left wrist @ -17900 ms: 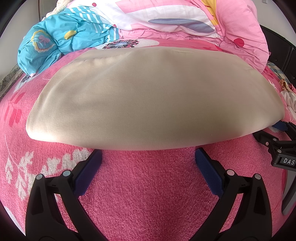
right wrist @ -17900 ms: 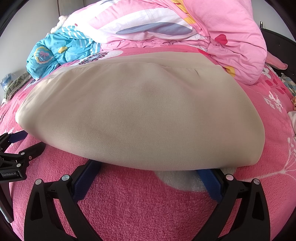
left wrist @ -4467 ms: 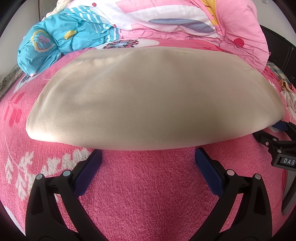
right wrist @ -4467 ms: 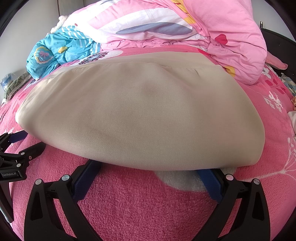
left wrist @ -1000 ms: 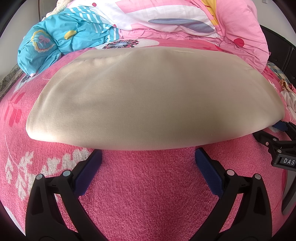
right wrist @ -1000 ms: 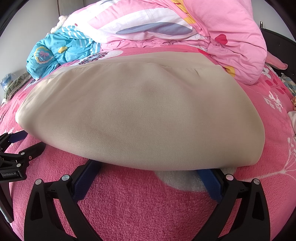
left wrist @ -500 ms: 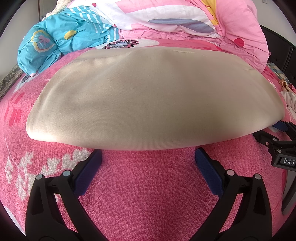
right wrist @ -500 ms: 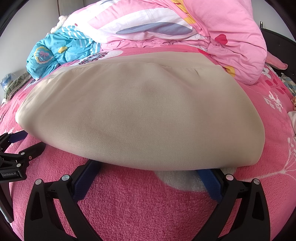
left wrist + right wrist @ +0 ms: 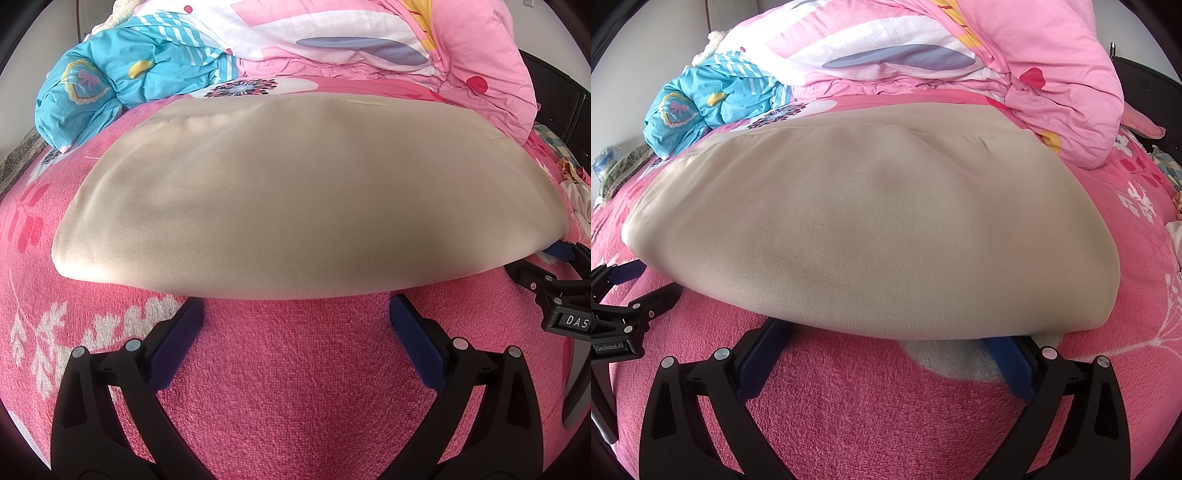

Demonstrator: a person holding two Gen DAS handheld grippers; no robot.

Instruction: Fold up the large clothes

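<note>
A beige garment point(image 9: 303, 206) lies folded flat into a wide rectangle on the pink bed cover point(image 9: 295, 369); it also fills the right wrist view point(image 9: 871, 229). My left gripper point(image 9: 295, 314) is open and empty, its blue-padded fingers resting on the cover just under the garment's near edge. My right gripper point(image 9: 886, 336) is open and empty at the same edge further right, its fingertips partly hidden under the fabric. Each gripper shows at the edge of the other's view: the right one point(image 9: 554, 288), the left one point(image 9: 624, 295).
A pink and white quilt point(image 9: 369, 48) is heaped at the back of the bed. A blue patterned bundle point(image 9: 122, 77) lies at the back left. A dark headboard point(image 9: 561, 99) stands at the right. Loose cloth point(image 9: 576, 192) lies at the far right.
</note>
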